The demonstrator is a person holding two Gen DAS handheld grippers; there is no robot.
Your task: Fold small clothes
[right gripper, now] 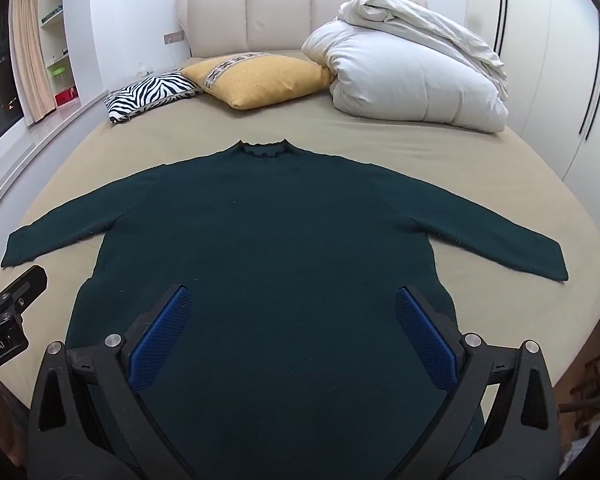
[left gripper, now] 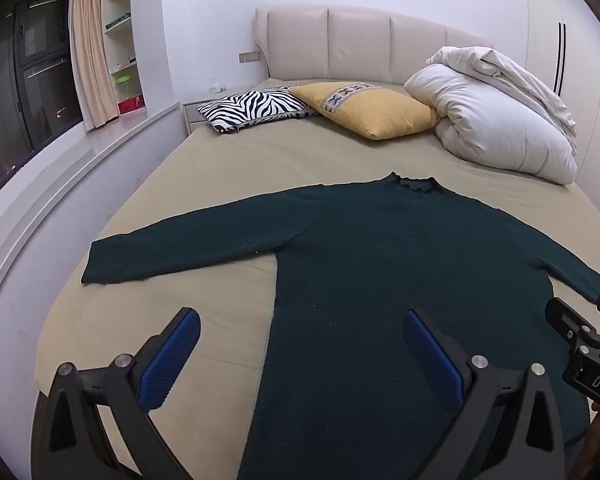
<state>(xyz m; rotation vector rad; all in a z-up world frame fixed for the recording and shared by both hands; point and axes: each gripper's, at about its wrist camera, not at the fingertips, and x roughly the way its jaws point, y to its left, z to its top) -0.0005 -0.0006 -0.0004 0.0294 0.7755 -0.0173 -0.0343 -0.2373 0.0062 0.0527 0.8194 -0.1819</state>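
both grippers, left (left gripper: 300,356) and right (right gripper: 292,336), hang wide and empty over the hem of a flat sweater (right gripper: 276,224), sleeves spread ready for folding.

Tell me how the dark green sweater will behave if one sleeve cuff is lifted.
The dark green sweater lies limp and flat on the bed sheet, so it will probably droop and drag, not hold shape. Its knit looks soft and matte, so a pinch likely holds without slipping. The long sleeve may swing loose.
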